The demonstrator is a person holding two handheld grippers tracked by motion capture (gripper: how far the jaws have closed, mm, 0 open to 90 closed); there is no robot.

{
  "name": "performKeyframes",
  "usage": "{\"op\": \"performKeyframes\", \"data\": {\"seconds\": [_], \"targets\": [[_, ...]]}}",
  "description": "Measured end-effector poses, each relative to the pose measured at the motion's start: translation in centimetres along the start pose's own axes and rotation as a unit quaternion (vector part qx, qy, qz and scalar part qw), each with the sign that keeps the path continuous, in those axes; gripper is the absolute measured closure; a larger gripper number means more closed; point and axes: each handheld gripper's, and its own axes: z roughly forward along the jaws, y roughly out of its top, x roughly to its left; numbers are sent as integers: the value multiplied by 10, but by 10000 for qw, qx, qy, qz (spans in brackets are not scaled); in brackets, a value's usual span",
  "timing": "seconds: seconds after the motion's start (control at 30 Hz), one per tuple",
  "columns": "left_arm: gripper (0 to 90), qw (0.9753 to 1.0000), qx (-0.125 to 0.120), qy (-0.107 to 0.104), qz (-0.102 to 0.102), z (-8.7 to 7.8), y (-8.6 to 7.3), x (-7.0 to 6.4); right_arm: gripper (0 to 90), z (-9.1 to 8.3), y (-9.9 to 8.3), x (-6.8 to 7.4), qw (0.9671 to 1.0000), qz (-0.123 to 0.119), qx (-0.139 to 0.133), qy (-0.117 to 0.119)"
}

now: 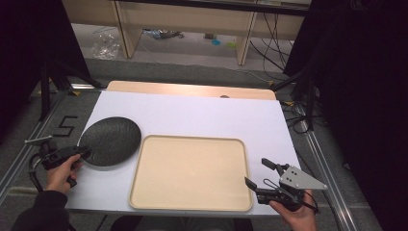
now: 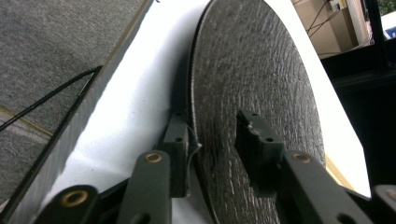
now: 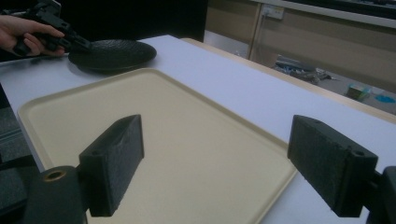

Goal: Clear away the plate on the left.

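Observation:
A round black textured plate [image 1: 109, 140] lies on the white table sheet, left of a beige tray [image 1: 144, 192]. My left gripper [image 1: 82, 153] is at the plate's near-left rim. In the left gripper view the plate [image 2: 252, 70] runs between the jaws, with one pad [image 2: 177, 149] under the rim and the other [image 2: 257, 140] on its top face, shut on it. My right gripper [image 1: 257, 174] hovers open at the tray's right edge. Its wide-set pads [image 3: 114, 165] frame the tray [image 3: 140, 102] with nothing between them, and the plate [image 3: 114, 53] sits far off.
The white sheet [image 1: 202, 115] covers the table, with a wooden strip along the far edge. Metal rails [image 1: 327, 163] run along both sides. Cables lie on the floor at the right, and desk legs stand beyond the table.

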Motion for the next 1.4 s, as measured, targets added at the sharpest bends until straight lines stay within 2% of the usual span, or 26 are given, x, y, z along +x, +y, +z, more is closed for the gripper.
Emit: {"op": "performKeyframes", "data": {"seconds": [0.1,0.2,0.27,0.37,0.47,0.77,0.8,0.87,0.93,0.97,1.1,1.17,1.2,1.23,1.3,1.33,1.4], "targets": [[743,9999,-33,-15,-146,0,0,2,197,0,0,0,10000,-2,25,9],[766,9993,-18,-164,-350,-1,0,7,197,0,0,0,10000,-8,3,12],[776,9989,-29,-233,-404,-1,0,8,197,0,0,0,10000,-11,34,-1],[809,9971,-164,-509,-541,-5,0,9,197,0,0,0,10000,-6,28,0],[851,9953,-301,-732,-564,-9,1,4,197,0,0,0,10000,-22,64,7],[869,9944,-485,-756,-553,-12,0,0,199,0,0,0,10000,-15,33,19],[870,9942,-493,-757,-585,-11,-1,0,199,0,0,0,10000,-42,61,9],[866,9923,-512,-815,-786,-11,-2,2,199,0,0,1,10000,-30,67,21],[865,9916,-530,-825,-840,-11,-2,3,199,-1,1,0,9999,-50,134,16],[865,9915,-532,-828,-853,-11,-2,3,199,0,0,0,10000,-35,60,29],[861,9896,-559,-828,-1036,-11,-3,4,200,0,0,1,10000,-37,56,21],[858,9880,-569,-917,-1102,-11,-4,5,201,0,0,1,10000,-26,74,28],[858,9877,-555,-918,-1136,-11,-4,5,201,0,0,1,10000,-25,77,24],[857,9884,-592,-732,-1194,-10,-4,3,201,1,-1,1,10000,-35,4,60],[854,9877,-625,-801,-1187,-12,-3,1,202,1,0,1,10000,-39,1,47],[853,9873,-651,-820,-1192,-12,-4,2,201,-1,1,0,9999,-54,151,18],[852,9858,-675,-810,-1306,-12,-4,2,202,1,-1,1,10000,-38,7,61]]}}
